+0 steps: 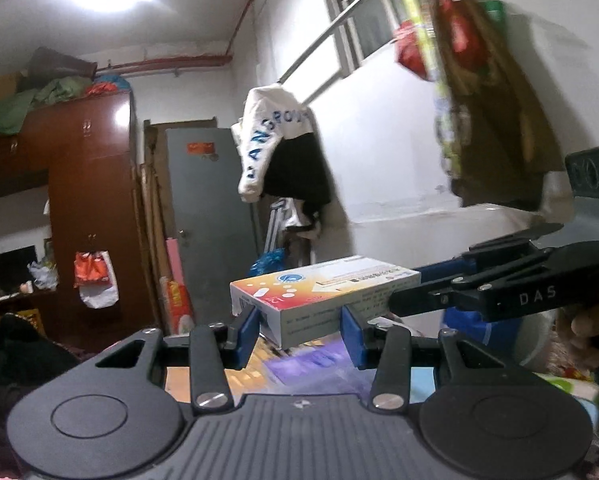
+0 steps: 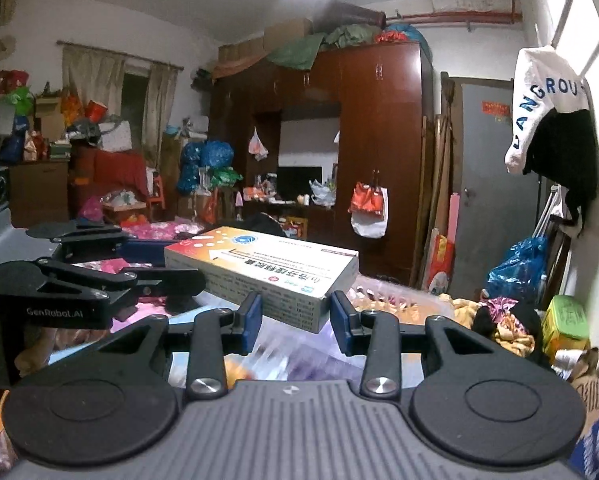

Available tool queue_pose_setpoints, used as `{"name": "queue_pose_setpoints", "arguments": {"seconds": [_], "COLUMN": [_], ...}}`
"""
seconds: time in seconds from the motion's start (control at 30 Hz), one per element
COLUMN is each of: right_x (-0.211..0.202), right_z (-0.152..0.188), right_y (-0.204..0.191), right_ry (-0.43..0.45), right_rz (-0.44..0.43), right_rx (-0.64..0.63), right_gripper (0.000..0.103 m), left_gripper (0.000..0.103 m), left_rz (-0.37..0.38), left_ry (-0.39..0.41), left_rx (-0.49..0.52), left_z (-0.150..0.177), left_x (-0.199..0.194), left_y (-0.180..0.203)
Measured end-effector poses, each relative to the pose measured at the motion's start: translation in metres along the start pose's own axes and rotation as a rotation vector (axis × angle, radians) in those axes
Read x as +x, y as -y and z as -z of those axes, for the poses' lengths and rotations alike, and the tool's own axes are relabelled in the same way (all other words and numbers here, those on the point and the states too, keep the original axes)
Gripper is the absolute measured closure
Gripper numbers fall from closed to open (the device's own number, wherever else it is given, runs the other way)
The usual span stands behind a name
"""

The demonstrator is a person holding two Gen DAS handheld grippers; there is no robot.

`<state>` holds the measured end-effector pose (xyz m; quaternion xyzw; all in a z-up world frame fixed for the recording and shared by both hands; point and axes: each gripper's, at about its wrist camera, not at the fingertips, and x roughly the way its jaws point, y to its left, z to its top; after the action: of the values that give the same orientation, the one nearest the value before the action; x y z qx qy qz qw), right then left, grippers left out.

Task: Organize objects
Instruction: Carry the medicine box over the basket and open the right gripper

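2 grippers are on 1 medicine box (image 1: 323,296) here, and it's held up in the air, clear of the cluttered surface below. The box is white with an orange-and-yellow top face and a blue round logo, lying roughly flat.

In the left wrist view, the left gripper (image 1: 299,330) has its blue pads (image 1: 248,330) pressed narrow against the near end of the box, 1 pad on each side. The right gripper (image 1: 423,292) comes in from the right of the box, its black fingers reaching along the box's far long side. I can't tell from that view alone how tight it is.

The right wrist view sorts that out: the right gripper (image 2: 297,316) has the box's near corner (image 2: 267,268) sitting between its blue pads, fingers narrow and touching the carton on both sides. The left gripper (image 2: 159,276) shows up to the left of the box, black fingers meeting its left end.

Under the box there's a blurry purple and yellow mess of stuff, too smeared to name. Behind the box stands a dark brown wardrobe (image 2: 379,128) with bundles piled on top, a grey door (image 2: 491,184) to the right of it, and a white hoodie (image 2: 539,100) with blue lettering hanging above and right of the box.
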<state>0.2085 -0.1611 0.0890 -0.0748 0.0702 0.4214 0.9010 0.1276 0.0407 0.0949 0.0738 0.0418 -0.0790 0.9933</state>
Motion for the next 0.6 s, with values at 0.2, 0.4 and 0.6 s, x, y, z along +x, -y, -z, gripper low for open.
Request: {"name": "queue_pose_setpoints", "arguments": {"seconds": [0.2,0.4,0.6], "right_x": [0.06,0.108,0.105], "right_z": [-0.017,-0.004,0.005], "right_y": [0.023,0.039,0.041], "right_ry": [-0.091,-0.227,-0.231], "right_rz": [-0.009,0.038,0.118], "right_rx": [0.07,0.117,0.143], "right_gripper": [0.062,0.062,0.048], "left_gripper": [0.055,0.053,0.024], "left_rz": [-0.002,0.008,-0.102], "left_ry": [-0.1,-0.252,-0.228], "left_rx": [-0.054,-0.117,-0.097], "left_z": [-0.009,0.004,0.009], "left_x": [0.058,0.115,0.104], "left_y": [-0.034,-0.054,-0.049]}}
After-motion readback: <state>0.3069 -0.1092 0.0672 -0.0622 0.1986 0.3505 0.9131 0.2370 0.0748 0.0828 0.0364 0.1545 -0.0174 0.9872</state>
